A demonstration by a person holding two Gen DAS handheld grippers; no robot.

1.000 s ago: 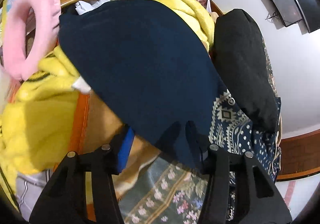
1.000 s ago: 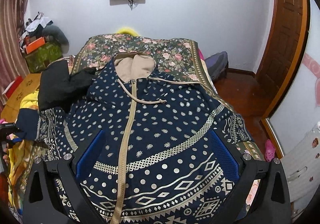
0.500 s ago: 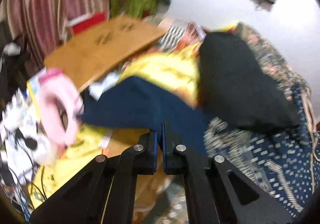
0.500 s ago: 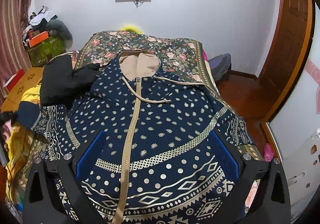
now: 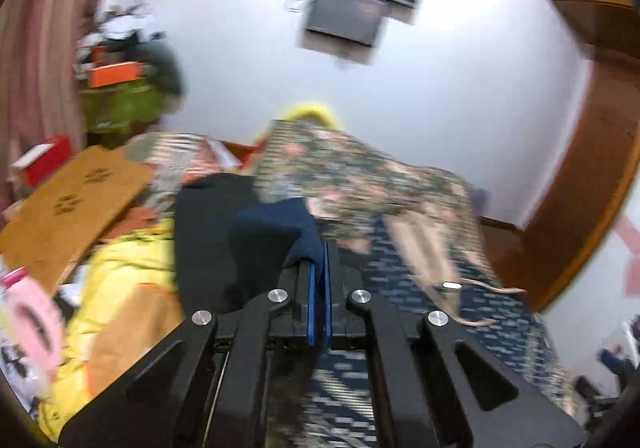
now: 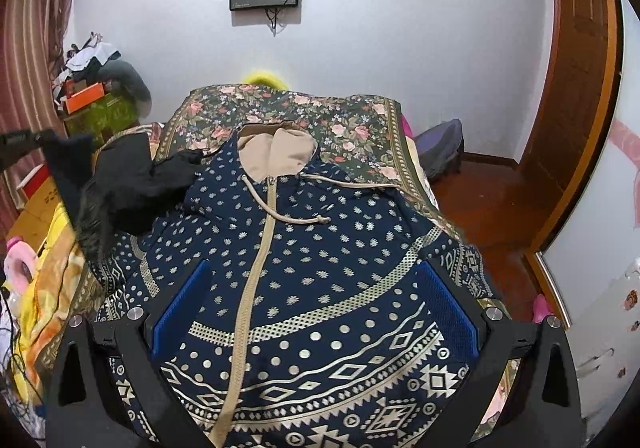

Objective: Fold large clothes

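A navy hoodie (image 6: pixel 312 248) with a beige dotted pattern, beige zip and hood lies face up on the bed. My left gripper (image 5: pixel 319 248) is shut on the plain navy cuff of its sleeve (image 5: pixel 276 232) and holds it lifted at the left side of the bed. In the right wrist view that gripper (image 6: pixel 38 137) and the raised sleeve (image 6: pixel 68 163) show at far left. My right gripper (image 6: pixel 316 308) is open and empty above the hoodie's lower front.
A black garment (image 6: pixel 136 183) lies on the hoodie's left shoulder. A floral blanket (image 6: pixel 320 115) covers the bed. Yellow and orange bedding (image 5: pixel 120 288), a cardboard sheet (image 5: pixel 68 203) and clutter sit at the left. A wooden door (image 6: pixel 576 87) stands at the right.
My left gripper closed on the navy sleeve cuff and lifted it up, swinging toward the bed's middle. My right gripper stayed open and rose slightly.
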